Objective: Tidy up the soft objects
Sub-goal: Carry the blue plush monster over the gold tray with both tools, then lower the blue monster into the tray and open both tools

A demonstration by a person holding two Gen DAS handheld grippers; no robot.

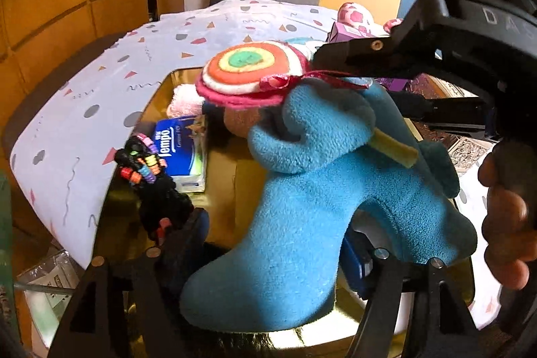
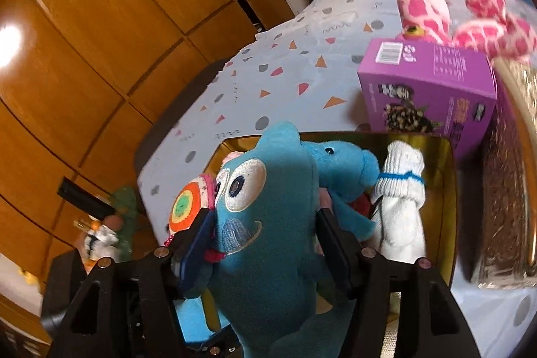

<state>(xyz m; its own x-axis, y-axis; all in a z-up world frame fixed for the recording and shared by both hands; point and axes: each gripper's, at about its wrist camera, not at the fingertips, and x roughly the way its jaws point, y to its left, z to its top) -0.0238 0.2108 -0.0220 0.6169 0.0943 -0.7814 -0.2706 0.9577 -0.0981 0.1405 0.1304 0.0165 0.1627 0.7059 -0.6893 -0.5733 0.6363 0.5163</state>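
A blue plush toy (image 2: 268, 223) with big embroidered eyes, a stitched grin and a felt lollipop (image 2: 188, 207) of coloured rings fills the lower centre of the right wrist view, upright. In the left wrist view its fleecy body (image 1: 302, 207) spans the centre, lollipop (image 1: 248, 69) above. A second blue plush (image 2: 342, 170) and a white sock (image 2: 401, 197) stand centre-right.

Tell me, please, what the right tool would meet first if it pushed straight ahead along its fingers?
The blue plush toy already sits between the right tool's fingers. Beyond it, probably the smaller blue plush and the rolled white sock in the gold box, though depth is unclear.
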